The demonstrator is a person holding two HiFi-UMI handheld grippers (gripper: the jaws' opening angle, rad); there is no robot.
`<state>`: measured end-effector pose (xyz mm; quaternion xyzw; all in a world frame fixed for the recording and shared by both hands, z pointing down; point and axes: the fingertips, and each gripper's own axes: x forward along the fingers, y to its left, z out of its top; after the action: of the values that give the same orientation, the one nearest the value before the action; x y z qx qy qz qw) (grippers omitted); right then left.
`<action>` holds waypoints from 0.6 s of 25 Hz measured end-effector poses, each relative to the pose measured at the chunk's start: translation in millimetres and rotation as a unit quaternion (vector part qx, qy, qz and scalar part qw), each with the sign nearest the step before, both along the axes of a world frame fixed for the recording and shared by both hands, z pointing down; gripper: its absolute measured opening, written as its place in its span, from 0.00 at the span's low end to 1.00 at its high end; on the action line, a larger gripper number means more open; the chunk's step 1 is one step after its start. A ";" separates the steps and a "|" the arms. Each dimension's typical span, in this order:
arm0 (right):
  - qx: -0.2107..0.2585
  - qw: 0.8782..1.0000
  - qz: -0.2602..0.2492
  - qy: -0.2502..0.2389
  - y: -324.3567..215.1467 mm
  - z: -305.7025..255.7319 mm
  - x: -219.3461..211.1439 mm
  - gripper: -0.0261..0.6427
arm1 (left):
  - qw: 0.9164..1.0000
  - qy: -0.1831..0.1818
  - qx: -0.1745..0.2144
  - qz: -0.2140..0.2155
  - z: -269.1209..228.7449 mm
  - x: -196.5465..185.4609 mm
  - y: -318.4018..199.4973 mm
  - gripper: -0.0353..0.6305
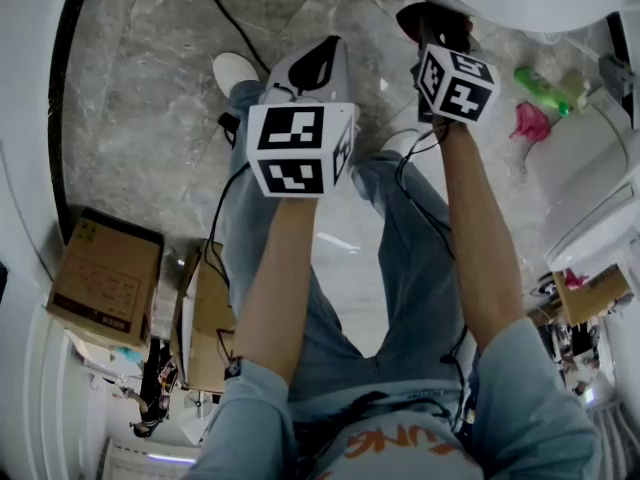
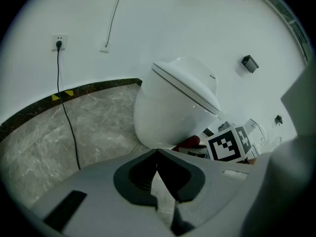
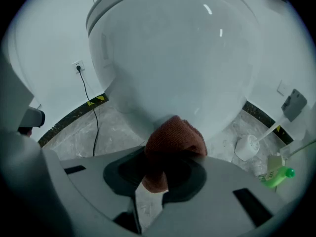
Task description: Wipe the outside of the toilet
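against the lower front of the toilet [image 3: 173,58] bowl, the right tool [image 3: 157,177] is clamped on a rust-red cloth [image 3: 174,139]. the bunched end projects past the jaw tips and appears to touch the glazed surface. the left tool [image 2: 158,174] has its jaws together with nothing between them and sits well apart from the bowl.

the cloth is judged soft, light and limp. grip it at a fold and leave a pad proud of the tips, so that no hard part meets the ceramic. the toilet is fixed, hard and smooth, so expect the cloth to slide easily. the lid is down.

obstructions: a brush [image 3: 249,146] and a green bottle [image 3: 279,174] stand on the floor at one side of the base. a cable [image 3: 91,110] runs down from a wall socket at the other side.
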<state>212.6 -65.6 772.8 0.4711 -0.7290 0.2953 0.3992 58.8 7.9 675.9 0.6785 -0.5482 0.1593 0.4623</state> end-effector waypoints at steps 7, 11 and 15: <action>-0.011 1.000 0.001 -0.005 7.5 2.1 -45.0 0.17 | 1.000 0.012 -0.016 -0.007 9.9 -29.8 -2.0 0.05; -0.016 1.000 0.000 -0.006 5.6 4.6 -74.4 0.17 | 1.000 0.018 -0.015 -0.010 10.5 -50.1 -8.2 0.05; -0.022 1.000 0.003 -0.010 2.9 8.6 -103.5 0.17 | 0.999 0.020 -0.026 -0.020 17.4 -73.7 -10.8 0.05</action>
<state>109.1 -62.7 781.3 0.4611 -0.7250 0.3171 0.4015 -14.9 -2.9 693.3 0.6582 -0.5478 0.1512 0.4939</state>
